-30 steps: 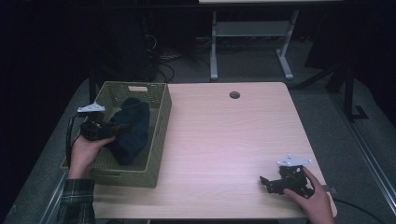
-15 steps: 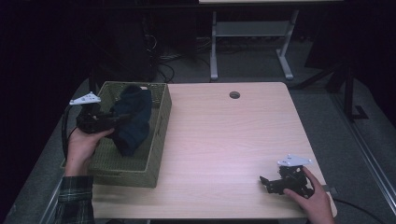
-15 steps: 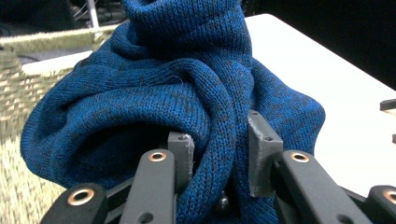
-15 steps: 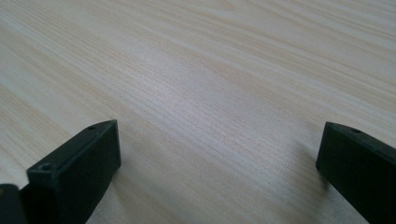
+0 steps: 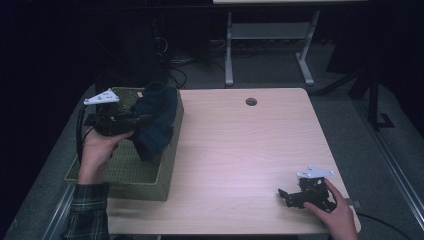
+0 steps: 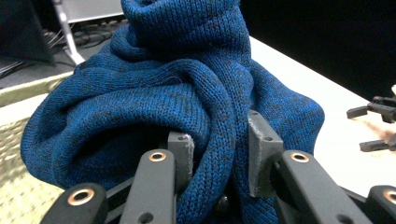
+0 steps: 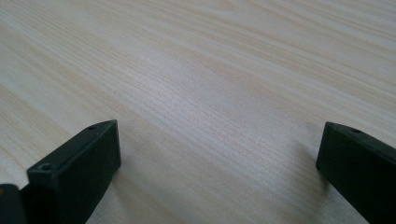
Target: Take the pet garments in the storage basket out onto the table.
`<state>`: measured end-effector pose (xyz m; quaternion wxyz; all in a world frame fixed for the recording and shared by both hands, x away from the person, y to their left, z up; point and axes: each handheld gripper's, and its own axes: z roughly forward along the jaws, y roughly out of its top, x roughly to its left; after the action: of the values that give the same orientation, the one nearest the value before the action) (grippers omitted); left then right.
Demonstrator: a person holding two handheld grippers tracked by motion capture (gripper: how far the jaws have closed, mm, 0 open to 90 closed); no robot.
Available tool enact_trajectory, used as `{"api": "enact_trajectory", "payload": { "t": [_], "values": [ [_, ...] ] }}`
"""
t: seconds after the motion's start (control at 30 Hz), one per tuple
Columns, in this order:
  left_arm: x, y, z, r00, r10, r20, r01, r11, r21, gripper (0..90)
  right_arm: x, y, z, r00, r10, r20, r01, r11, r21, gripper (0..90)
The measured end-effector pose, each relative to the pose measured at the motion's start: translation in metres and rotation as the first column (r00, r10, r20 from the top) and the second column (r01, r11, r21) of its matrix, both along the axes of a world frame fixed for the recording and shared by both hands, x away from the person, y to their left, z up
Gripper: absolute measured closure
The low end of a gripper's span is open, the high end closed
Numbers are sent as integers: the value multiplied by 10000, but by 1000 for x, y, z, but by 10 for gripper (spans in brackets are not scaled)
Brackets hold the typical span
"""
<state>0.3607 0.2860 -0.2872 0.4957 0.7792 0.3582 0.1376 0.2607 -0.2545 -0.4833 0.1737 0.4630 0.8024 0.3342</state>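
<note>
Dim bg; basket (image 5: 150, 185) floor hid by sweater (image 5: 155, 120) in left tool (image 5: 142, 119).

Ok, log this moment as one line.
left tool: shut on blue knitted garment, above green woven basket | right tool: open, on light wooden table

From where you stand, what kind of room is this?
Probably a lab or workshop, kept dim. A bare wooden table with a cable hole stands on grey carpet; loose cables and a metal stand lie behind it.
</note>
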Motion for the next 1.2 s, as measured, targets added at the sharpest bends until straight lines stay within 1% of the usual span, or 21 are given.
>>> {"api": "enact_trajectory", "payload": {
  "t": [0.2,0.33,0.47,0.53,0.83,1.0,1.2],
  "values": [
    [1,-17,7,9992,-342,215,344,9994,-80,675,0,0,0,10000,-2,-2,2,10000,3,0],
    [1,-27,10,9979,-570,296,572,9984,-44,676,0,0,0,10000,-8,-10,8,10000,6,0],
    [2,-37,11,9965,-768,337,770,9970,-59,676,0,0,0,10000,-7,-3,7,10000,4,0],
    [4,-41,11,9958,-855,340,855,9963,11,676,0,0,0,10000,-11,-7,11,10000,14,0],
    [7,-61,9,9931,-1122,333,1121,9937,63,678,0,0,0,10000,-14,-12,14,10000,21,0],
    [9,-74,10,9899,-1365,391,1363,9906,70,680,0,0,0,10000,-20,-23,20,10000,27,0],
    [12,-93,11,9851,-1666,419,1664,9860,78,682,0,0,0,10000,-4,6,4,10000,14,0]
  ]
}}
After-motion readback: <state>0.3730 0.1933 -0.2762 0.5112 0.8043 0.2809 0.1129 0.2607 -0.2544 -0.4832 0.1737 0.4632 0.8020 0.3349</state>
